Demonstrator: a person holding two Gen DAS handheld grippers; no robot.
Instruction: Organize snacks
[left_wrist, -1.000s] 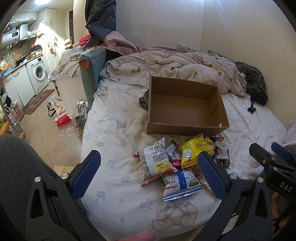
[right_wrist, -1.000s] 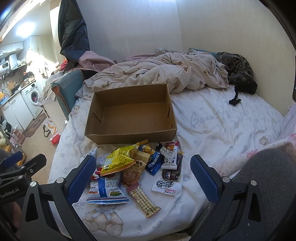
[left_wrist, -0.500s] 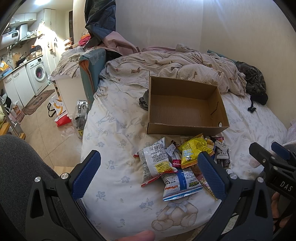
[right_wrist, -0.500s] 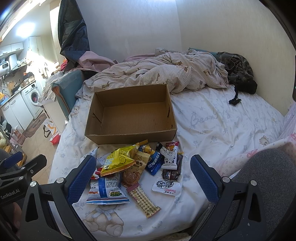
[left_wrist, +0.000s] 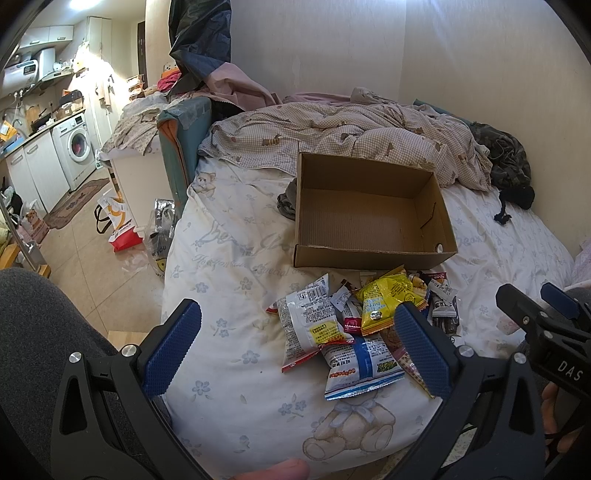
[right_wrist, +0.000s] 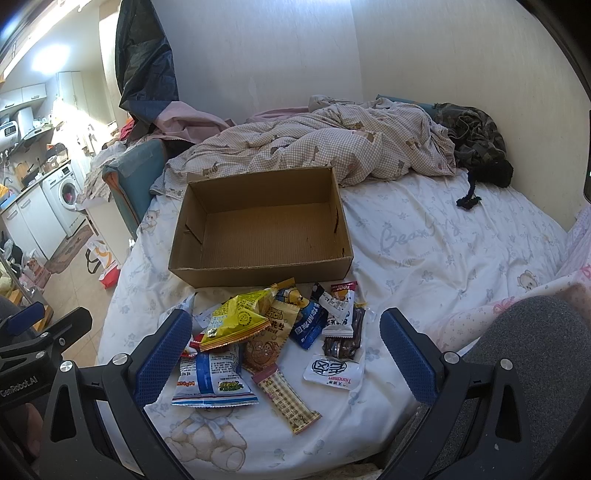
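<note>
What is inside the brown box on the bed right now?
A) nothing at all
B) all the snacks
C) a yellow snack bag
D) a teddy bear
A: the cardboard box shows only its bare floor in both views, while the snack packets, the yellow bag among them, lie on the bed sheet in front of it.

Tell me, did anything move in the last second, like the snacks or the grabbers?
Nothing visibly changed. The left gripper and the right gripper stay open and hold nothing. The snack pile lies where it was on the bed sheet, in front of the cardboard box, and no snack shows inside the box.
</note>
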